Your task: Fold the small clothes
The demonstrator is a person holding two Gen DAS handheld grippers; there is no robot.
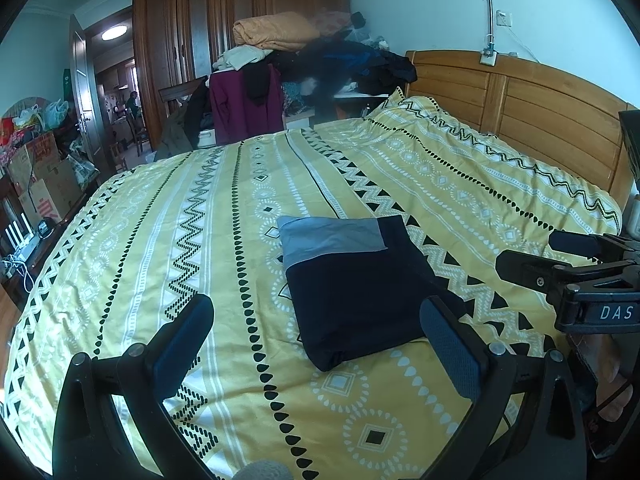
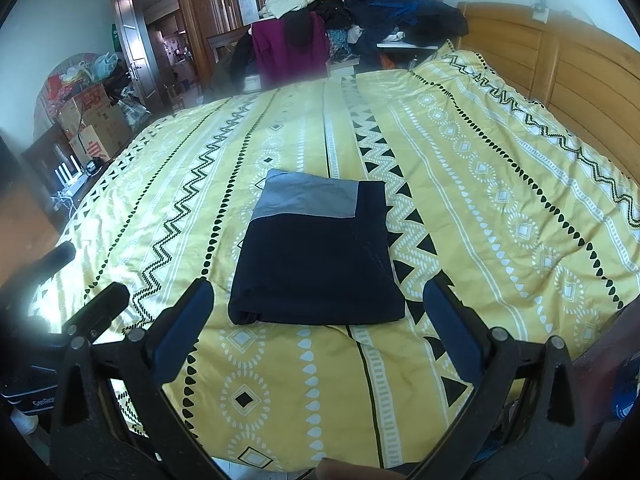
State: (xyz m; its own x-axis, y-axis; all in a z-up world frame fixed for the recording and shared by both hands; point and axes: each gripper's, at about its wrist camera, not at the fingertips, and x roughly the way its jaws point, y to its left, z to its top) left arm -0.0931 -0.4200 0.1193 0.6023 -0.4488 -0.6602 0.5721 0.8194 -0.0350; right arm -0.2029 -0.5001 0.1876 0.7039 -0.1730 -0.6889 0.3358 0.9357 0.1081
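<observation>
My left gripper (image 1: 316, 344) has its fingers spread wide and holds nothing; its right pad (image 1: 450, 350) overlaps the near right corner of the garment (image 1: 352, 288) in the picture, though I cannot tell if it touches. My right gripper (image 2: 318, 326) is just as wide apart and just as empty, hanging over the near edge with the bundle framed between its pads.

The garment is a dark navy piece with a grey band at the far end, lying as a neat, thick rectangle on the quilt (image 2: 500, 184), about mid-bed and toward my side. I judge the folding of this piece done, or one fold short. The next move would call for either a last pinch at the near corners to halve it, or lifting it aside; both need the jaws brought down low and closed on the full thickness.

The left view alone shows the right gripper from the side, off to the right and clear of the cloth. The right view shows the fold's rolled near-left corner more squarely, and part of the left gripper at the lower left.
</observation>
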